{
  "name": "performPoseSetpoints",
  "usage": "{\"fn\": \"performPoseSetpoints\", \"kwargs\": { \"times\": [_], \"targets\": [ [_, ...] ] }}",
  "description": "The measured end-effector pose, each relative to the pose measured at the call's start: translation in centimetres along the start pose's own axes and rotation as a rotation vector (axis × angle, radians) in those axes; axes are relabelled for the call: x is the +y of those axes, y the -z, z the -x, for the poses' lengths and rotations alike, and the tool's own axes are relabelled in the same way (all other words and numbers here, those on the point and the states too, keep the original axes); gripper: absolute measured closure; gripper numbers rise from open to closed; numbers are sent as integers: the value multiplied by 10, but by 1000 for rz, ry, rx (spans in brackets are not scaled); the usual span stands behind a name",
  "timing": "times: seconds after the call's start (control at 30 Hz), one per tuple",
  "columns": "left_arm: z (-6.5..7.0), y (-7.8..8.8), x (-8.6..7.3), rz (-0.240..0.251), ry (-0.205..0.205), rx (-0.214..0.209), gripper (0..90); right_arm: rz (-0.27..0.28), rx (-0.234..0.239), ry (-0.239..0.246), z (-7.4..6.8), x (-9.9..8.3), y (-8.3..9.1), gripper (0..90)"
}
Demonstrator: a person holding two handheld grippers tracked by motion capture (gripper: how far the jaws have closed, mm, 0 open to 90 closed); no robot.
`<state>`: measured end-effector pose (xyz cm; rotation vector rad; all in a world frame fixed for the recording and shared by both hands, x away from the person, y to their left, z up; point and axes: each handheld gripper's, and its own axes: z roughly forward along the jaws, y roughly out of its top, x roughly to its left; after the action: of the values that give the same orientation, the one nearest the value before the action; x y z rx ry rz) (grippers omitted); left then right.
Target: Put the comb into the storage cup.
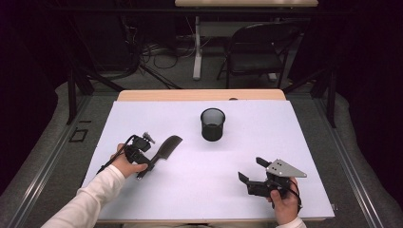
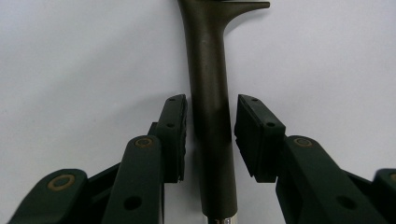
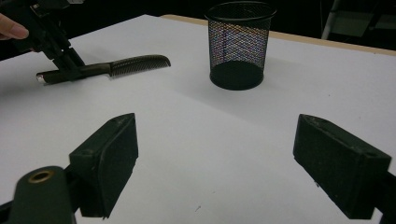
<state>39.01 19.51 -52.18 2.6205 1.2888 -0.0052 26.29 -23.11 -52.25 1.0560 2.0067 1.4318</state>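
Note:
A dark comb point(image 1: 168, 145) lies flat on the white table cover, left of centre, teeth end pointing toward the far right. My left gripper point(image 1: 152, 163) is down at its handle. In the left gripper view the handle point(image 2: 210, 70) runs straight up between the two pads point(image 2: 175, 126), with a thin gap on each side, so the jaws are open around it. My right gripper point(image 1: 252, 168) rests near the front right, jaws wide open with nothing between them point(image 3: 215, 135). It looks across at the comb point(image 3: 121, 65) and the other gripper point(image 3: 70, 63).
A black mesh pen cup point(image 1: 212, 124) stands upright beyond the table's middle, also in the right gripper view point(image 3: 239, 44). The white cover point(image 1: 190, 190) ends in a wooden strip at the back. A chair point(image 1: 256, 47) and cables sit on the floor behind.

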Motion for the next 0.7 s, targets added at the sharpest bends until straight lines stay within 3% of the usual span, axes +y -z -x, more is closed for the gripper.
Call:
{"fn": "performPoseSetpoints", "kwargs": {
  "times": [0.23,0.7],
  "targets": [
    [2,-3,0,-19,-15,7,666,0,1,-5,1,0,0,137],
    [3,-4,0,-14,-9,23,695,-5,-1,-2,1,-1,-1,137]
  ]
}}
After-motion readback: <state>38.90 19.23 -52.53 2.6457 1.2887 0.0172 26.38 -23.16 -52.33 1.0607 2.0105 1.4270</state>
